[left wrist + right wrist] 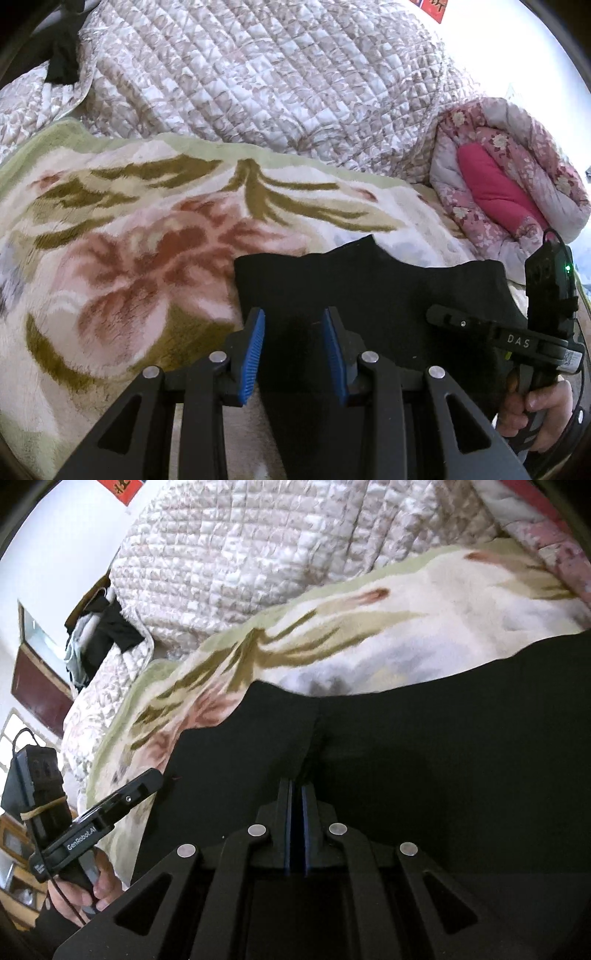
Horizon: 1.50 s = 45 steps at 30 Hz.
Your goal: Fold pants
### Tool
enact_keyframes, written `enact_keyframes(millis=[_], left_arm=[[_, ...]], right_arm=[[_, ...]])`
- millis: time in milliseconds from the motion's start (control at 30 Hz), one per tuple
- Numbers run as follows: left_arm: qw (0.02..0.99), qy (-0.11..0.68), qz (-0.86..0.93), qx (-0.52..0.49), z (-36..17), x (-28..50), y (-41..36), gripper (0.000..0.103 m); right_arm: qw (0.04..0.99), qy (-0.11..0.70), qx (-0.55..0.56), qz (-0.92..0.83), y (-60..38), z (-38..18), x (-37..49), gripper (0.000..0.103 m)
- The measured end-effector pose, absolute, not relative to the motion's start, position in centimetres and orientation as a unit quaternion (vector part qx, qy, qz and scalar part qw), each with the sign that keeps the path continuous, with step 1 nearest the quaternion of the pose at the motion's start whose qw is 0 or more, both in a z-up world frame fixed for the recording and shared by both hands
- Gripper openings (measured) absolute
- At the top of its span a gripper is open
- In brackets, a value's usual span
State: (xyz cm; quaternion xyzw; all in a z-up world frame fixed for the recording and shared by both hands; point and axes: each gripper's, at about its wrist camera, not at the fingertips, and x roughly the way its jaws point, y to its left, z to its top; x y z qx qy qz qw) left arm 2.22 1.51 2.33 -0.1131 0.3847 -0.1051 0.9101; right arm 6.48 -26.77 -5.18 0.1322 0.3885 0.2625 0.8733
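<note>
Black pants (373, 288) lie on a floral fleece blanket (129, 229). My left gripper (293, 317) is open, its blue pads (255, 347) apart over the near left edge of the pants, with dark cloth between them. My right gripper (297, 790) is shut on a fold of the pants (424, 738), and the cloth bunches up at its tips. The right gripper also shows in the left wrist view (454, 321) at the right side of the pants. The left gripper shows in the right wrist view (147, 779) at the pants' left edge.
A quilted beige bedspread (258, 74) is heaped behind the blanket. A rolled pink floral duvet (517, 184) lies at the right. Dark clothes (107, 635) and furniture stand at the far left beyond the bed.
</note>
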Motion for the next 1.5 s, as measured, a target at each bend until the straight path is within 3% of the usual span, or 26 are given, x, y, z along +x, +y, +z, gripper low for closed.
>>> enact_keyframes(millis=[133,267,467,567,700,1267,1500], left_arm=[[0.899,0.407,-0.132,-0.1,1.0,2.4,0.1,0.035],[0.906,0.398,-0.125,-0.074,0.5,1.8,-0.8,0.035],[0.907,0.397,-0.121,-0.069,1.3,-0.7,-0.9,0.035],[0.905,0.401,-0.131,-0.057,1.2,-2.7,-1.9,0.035],[0.911,0.393,-0.119,-0.035,0.7,-4.9,-2.9,0.037],[0.918,0.382,-0.099,-0.036,0.4,-6.1,-2.9,0.038],[0.914,0.392,-0.09,-0.048,1.5,-4.9,-2.6,0.038]], right_arm=[[0.881,0.364,0.117,0.279,-26.7,-4.1,5.0,0.004],[0.867,0.403,0.07,0.285,-25.0,-5.9,4.8,0.009],[0.898,0.34,0.007,0.28,-24.8,-4.0,1.0,0.013],[0.886,0.377,-0.015,0.27,-24.2,-6.2,0.0,0.017],[0.899,0.349,-0.043,0.263,-24.2,-6.3,-1.3,0.017],[0.91,0.324,-0.067,0.249,-24.1,-6.8,-2.6,0.018],[0.915,0.309,-0.056,0.253,-23.9,-5.2,-2.4,0.023]])
